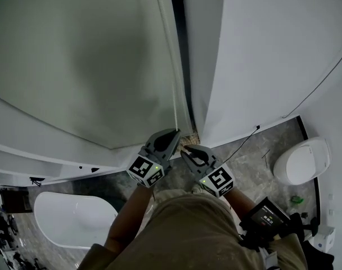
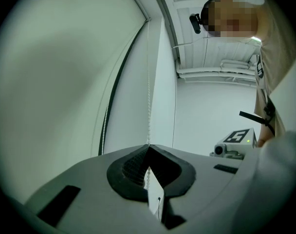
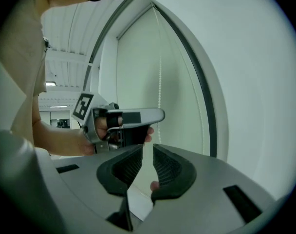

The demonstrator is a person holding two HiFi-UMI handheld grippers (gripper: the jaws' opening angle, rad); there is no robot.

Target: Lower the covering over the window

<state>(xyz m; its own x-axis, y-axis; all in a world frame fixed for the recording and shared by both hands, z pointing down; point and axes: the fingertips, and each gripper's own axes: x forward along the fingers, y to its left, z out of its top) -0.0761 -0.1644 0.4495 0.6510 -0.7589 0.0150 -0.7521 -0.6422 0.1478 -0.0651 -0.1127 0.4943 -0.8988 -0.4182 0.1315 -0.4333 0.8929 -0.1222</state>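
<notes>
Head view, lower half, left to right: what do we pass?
white tub → left tool, shut on the bead chain → right tool → white toilet

Two tongs (image 1: 175, 134) (image 1: 185, 150); one chain (image 1: 173, 94); one blind (image 1: 75, 55)

No words or numbers legible anywhere. Only black-and-white square coded markers (image 1: 146, 169) on the cubes of the left hand-held gripper (image 1: 174, 135) and right hand-held gripper (image 1: 187, 149). Print on the waist-worn screen (image 1: 266, 213) too small to read.
</notes>
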